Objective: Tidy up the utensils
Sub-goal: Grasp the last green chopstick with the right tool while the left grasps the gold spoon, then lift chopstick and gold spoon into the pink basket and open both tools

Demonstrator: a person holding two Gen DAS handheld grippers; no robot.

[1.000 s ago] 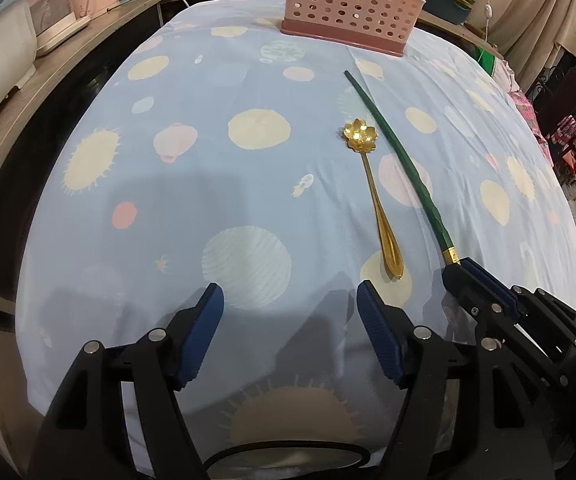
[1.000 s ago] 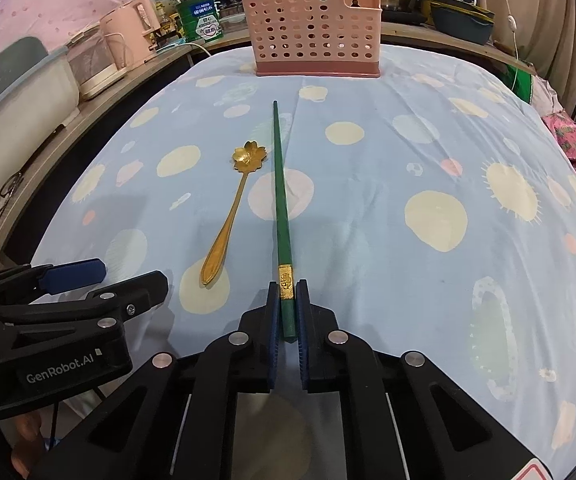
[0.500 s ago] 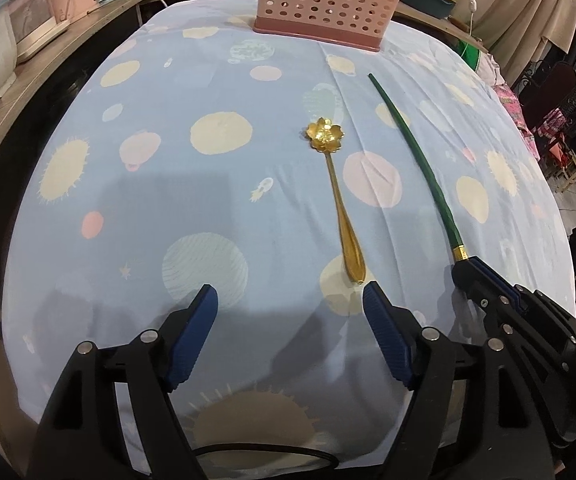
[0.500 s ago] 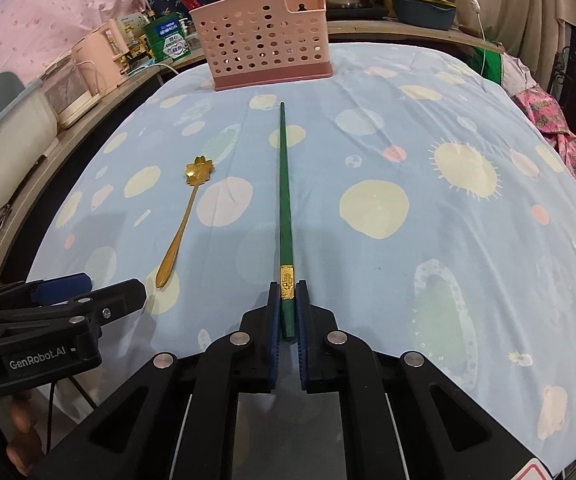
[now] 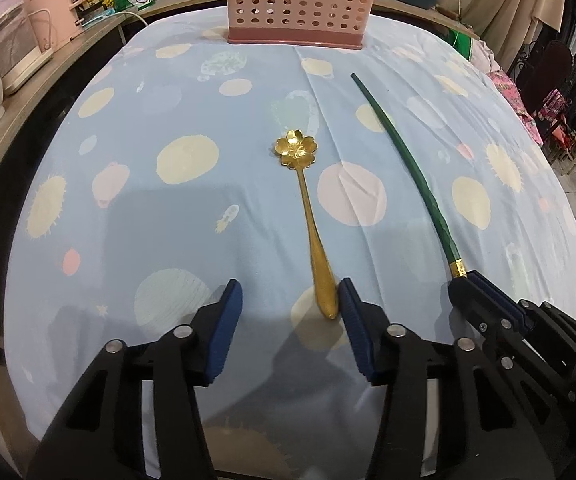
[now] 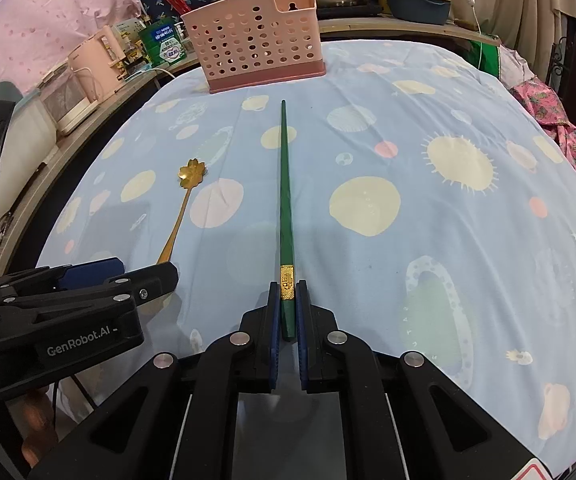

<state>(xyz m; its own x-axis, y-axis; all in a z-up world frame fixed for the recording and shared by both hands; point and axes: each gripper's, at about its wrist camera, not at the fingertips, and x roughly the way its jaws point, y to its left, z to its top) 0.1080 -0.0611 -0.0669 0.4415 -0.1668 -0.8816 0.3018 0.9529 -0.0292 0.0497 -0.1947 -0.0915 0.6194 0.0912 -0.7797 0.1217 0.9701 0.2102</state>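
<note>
Right gripper (image 6: 286,312) clamps the chopstick (image 6: 286,200). Left gripper (image 5: 289,312), jaws just closing but not gripping, straddles the spoon (image 5: 307,216) handle; centre it before pinching.

Your left wrist view looks steeply down from close above the near edge of the counter (image 5: 88,200). Your right wrist view sits just to its right, facing likewise. Both share the basket (image 5: 299,4) at top centre, spoon (image 5: 307,208) and chopstick (image 6: 286,200).
</note>
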